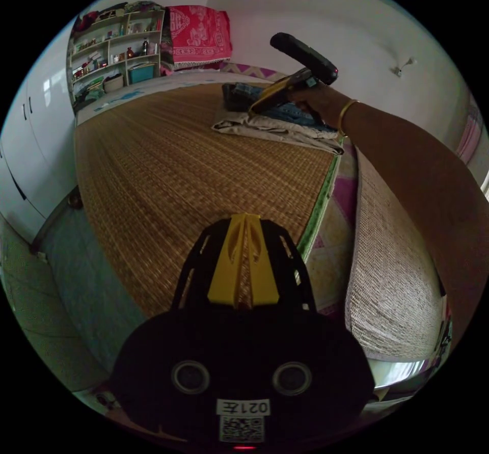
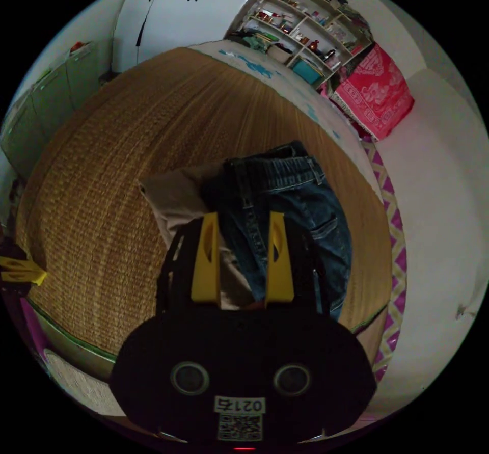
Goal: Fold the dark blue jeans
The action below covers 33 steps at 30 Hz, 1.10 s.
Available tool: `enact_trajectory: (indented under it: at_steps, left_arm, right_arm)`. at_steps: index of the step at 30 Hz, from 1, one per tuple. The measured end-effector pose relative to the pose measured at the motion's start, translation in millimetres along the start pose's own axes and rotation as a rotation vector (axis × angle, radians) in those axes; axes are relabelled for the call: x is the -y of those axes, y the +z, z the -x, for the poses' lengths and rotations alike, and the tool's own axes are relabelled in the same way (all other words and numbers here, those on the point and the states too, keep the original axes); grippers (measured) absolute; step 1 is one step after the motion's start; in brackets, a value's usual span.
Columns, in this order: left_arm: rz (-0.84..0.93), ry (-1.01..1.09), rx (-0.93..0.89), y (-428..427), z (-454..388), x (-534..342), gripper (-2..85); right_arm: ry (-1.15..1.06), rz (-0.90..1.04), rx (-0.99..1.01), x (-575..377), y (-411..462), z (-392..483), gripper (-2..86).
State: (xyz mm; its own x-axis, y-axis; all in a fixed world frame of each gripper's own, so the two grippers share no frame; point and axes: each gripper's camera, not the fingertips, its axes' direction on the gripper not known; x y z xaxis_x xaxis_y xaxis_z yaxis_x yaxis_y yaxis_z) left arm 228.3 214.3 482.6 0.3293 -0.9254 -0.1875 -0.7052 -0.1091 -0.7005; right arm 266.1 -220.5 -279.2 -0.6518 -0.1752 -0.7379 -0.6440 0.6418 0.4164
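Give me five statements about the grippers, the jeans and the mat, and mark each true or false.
1. The right gripper has its jaws apart. True.
2. The left gripper is clamped on the dark blue jeans. False: its jaws are together with nothing between them, above the woven mat, far from the jeans.
3. The jeans lie partly on a beige garment. True.
4. The jeans are spread across the middle of the mat. False: they lie near its edge, by the wall.
5. A red cloth hangs beside the shelves. True.
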Motion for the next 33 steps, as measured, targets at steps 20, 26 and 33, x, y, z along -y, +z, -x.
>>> enact_trajectory:
  at_steps: [20, 26, 33]
  left_arm:
    - [0.001, -0.017, -0.022, -2.0, 9.2, -0.9, -0.9]
    - [0.001, -0.017, -0.021, -0.7, 7.6, -3.2, -0.9]
    - [-0.001, -0.021, -0.032, 1.4, 6.2, -6.8, -0.9]
  right_arm:
    - [0.841, -0.381, 0.092, -163.9, -172.1, -176.8, 3.2]
    - [0.736, -0.289, -0.144, -251.5, -303.4, -169.9, 3.2]
    - [0.415, 0.07, -0.361, -302.6, -338.6, -23.0, 3.3]
